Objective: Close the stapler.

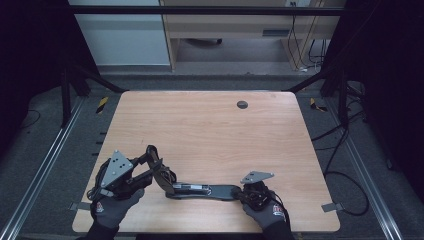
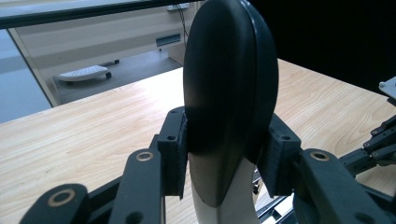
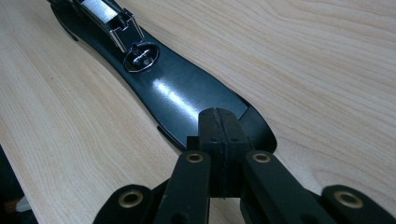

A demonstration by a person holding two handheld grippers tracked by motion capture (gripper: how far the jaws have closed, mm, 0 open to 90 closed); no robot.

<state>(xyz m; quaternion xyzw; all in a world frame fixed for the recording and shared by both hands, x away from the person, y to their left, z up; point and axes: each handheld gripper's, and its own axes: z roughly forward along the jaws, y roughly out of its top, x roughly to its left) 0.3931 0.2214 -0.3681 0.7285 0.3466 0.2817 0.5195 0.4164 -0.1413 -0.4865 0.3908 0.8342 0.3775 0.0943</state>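
While the L gripper (image 1: 150, 162) is clenched on the raised oval end (image 2: 229, 93) of the black bar (image 1: 200, 190), the R gripper (image 1: 241, 192) has its jaws squeezed together w/ nothing between them. Its tips sit on the flat shiny end (image 3: 187, 102) of the bar & look like they pin it down.

The bar lies near the front edge of the counter (image 1: 210, 130), between the two hands. Most of it lies flat. The oval end stands up on the L side, gripped from both sides by the pads (image 2: 175, 149).

My guess is the job is to fold or swing the oval end, w/ the flat end used as the anchor.

How to do it well:
- Press the R tips straight down, so the flat end can't slide on the smooth wood.
- Move the L hand slow & in a curve around the bend, not in a straight pull.
- Don't squeeze harder; the pads already hold the oval end on both sides.
- If the flat end lifts or skids, stop & push down again.
- Watch the cables so they don't snag.
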